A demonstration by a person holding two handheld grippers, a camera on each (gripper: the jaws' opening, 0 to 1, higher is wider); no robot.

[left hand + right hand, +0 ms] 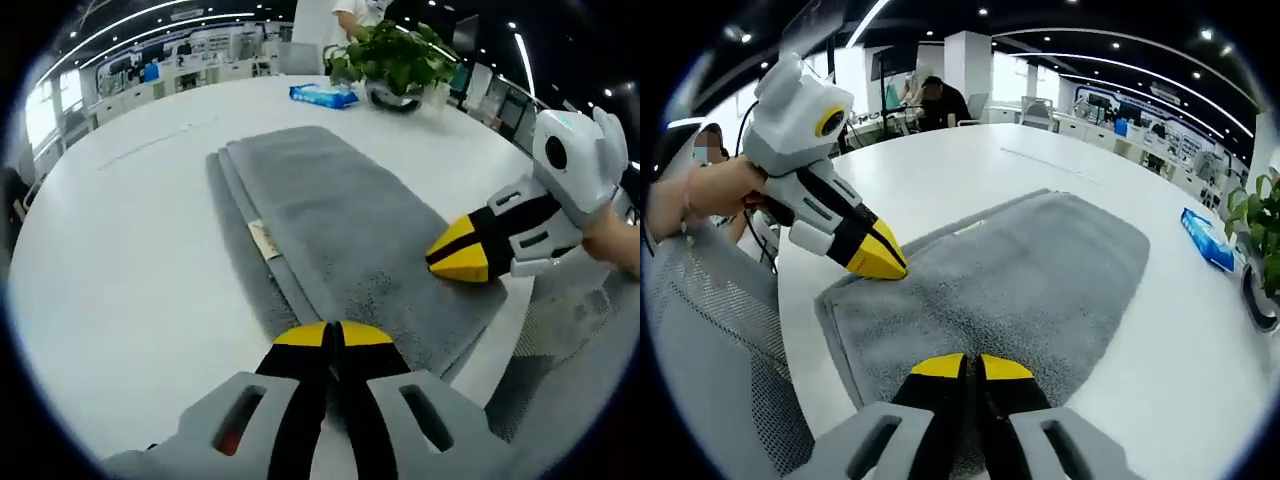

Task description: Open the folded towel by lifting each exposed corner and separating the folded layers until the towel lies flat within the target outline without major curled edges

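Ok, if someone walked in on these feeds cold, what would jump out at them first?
The grey folded towel lying in the middle of the white round table, its layered edges and a small label showing along one side. Next, the yellow-tipped grippers: the right gripper and the left gripper both sit with tips down on the towel's near end, jaws together. Behind, a potted plant and a blue packet stand at the table's far edge.

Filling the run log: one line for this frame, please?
towel: folded, grey, on white table | left gripper: shut, at near edge | right gripper: shut, tips on towel | unfolding: not yet begun
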